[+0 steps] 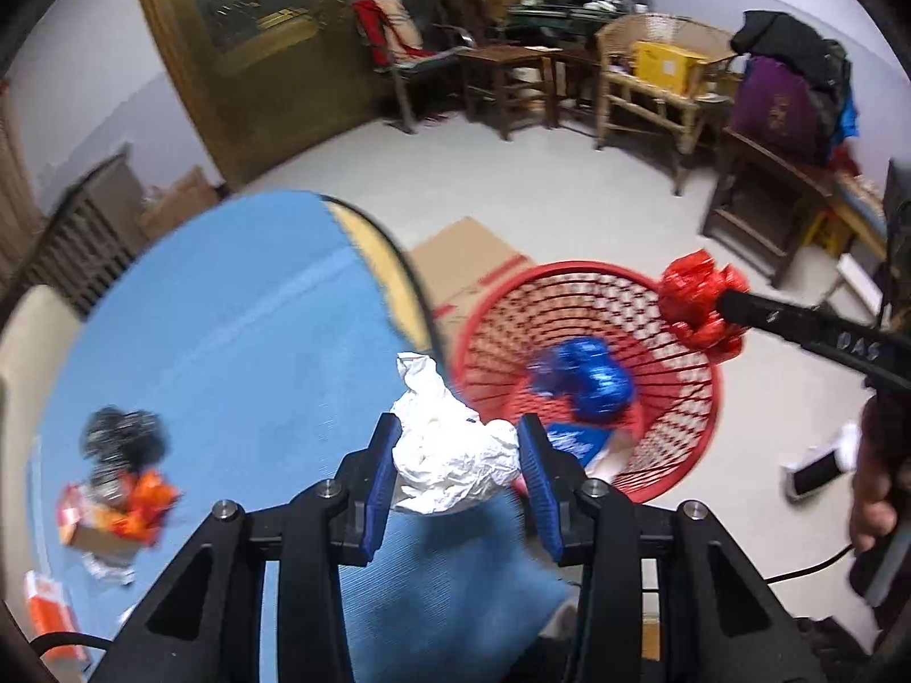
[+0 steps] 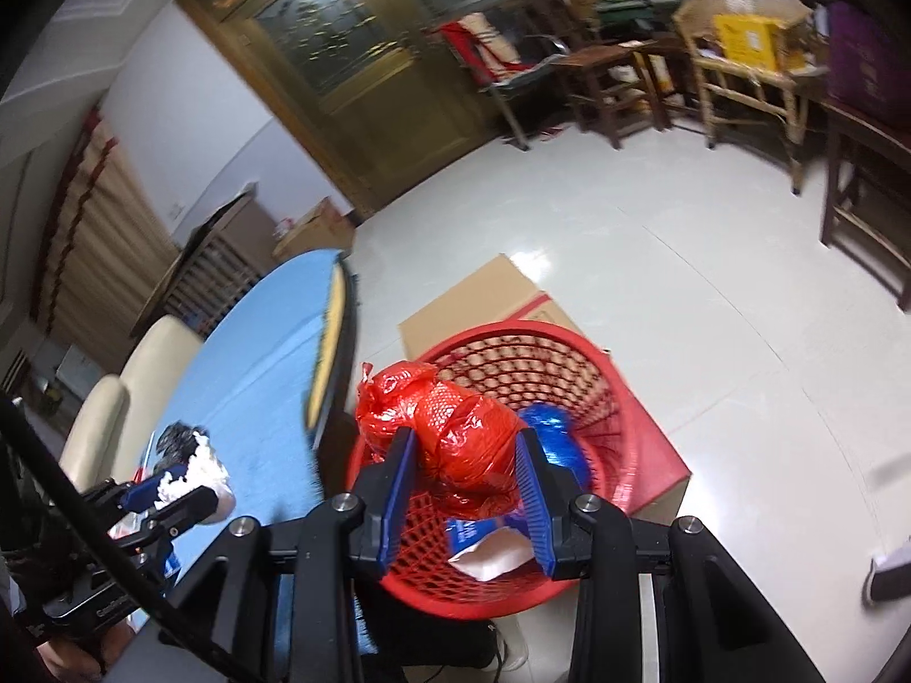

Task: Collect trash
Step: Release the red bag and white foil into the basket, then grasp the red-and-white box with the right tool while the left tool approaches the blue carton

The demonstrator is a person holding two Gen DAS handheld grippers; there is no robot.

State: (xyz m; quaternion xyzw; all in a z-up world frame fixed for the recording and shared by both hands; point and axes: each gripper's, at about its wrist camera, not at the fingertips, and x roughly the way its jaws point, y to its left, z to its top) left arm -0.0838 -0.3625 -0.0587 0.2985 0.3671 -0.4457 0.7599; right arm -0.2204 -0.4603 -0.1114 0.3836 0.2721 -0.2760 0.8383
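Between each gripper's 2 pads — white wad, red bag.

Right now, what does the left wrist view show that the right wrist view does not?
Only the left wrist view: leftover trash on the blue table, and the left tongs closed on white crumpled paper.
Only the right wrist view: the right tongs gripping a red plastic bag, seen from behind.
Both: the red basket, the blue foil ball inside, the cardboard box.

Wooden door, wicker chair, cardboard box.
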